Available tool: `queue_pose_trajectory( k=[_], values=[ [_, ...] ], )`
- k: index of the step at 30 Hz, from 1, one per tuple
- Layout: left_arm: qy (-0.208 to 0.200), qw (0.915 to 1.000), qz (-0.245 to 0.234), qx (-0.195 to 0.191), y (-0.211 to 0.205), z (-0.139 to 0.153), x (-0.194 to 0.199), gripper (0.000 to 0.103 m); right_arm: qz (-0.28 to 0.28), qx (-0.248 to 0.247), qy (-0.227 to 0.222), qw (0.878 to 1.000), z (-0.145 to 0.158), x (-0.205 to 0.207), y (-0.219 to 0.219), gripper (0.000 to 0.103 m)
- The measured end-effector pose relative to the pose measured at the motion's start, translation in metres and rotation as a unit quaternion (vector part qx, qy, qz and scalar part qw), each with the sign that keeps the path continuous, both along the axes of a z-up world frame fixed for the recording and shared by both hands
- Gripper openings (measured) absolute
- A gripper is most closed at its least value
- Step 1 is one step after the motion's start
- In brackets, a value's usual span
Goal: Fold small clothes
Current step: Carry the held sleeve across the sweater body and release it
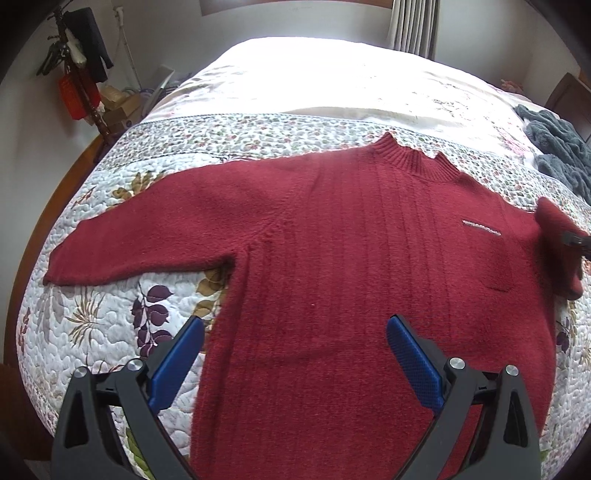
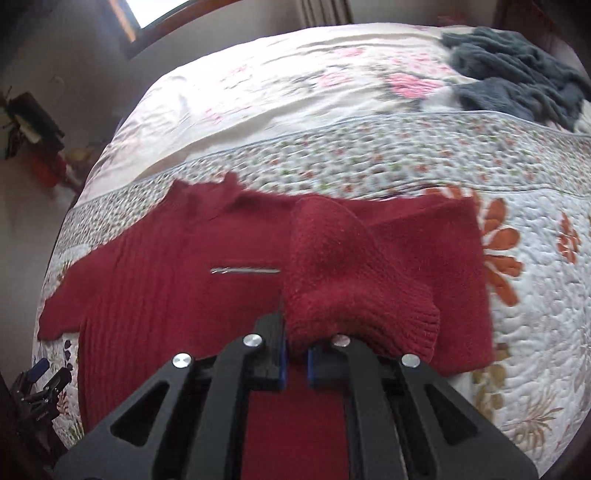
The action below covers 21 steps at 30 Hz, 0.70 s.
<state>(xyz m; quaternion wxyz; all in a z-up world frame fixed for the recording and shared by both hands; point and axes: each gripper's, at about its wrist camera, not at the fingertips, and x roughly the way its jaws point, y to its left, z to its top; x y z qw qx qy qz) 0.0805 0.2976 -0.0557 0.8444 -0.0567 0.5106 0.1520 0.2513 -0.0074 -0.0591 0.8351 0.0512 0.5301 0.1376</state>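
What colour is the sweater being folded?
Dark red sweater, clearest in the left wrist view.

The sweater (image 1: 332, 258) lies flat on the quilt (image 1: 110, 325); a blanket (image 1: 557, 147), perhaps bunched, behind-right.

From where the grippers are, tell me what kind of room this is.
Most likely a bedroom: a red sweater lies on a bed with a floral quilt, curtains hang beyond it, and a coat stand with clothes fills the corner.
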Motion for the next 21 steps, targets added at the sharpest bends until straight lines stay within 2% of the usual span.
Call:
queue_pose_trajectory(
  k=[10,14,18,20,21],
  values=[
    [0.0,0.9999,0.011,-0.002,0.018,-0.002,-0.006,0.099,0.069,0.011,0.006,0.998,-0.019,-0.004,0.095,0.005],
    [0.001,0.9998,0.018,0.001,0.028,-0.003,-0.008,0.099,0.087,0.011,0.023,0.996,-0.031,-0.002,0.126,0.005],
    [0.006,0.9996,0.027,-0.001,0.036,-0.007,-0.01,0.099,0.089,0.007,0.048,0.995,-0.051,0.003,0.136,0.007],
    [0.008,0.9996,0.028,-0.001,0.038,-0.008,-0.011,0.099,0.098,0.012,0.067,0.993,-0.062,0.002,0.137,0.011],
    [0.009,0.9996,0.028,-0.001,0.038,-0.009,-0.01,0.099,0.103,0.014,0.075,0.992,-0.065,0.001,0.136,0.016]
  ],
)
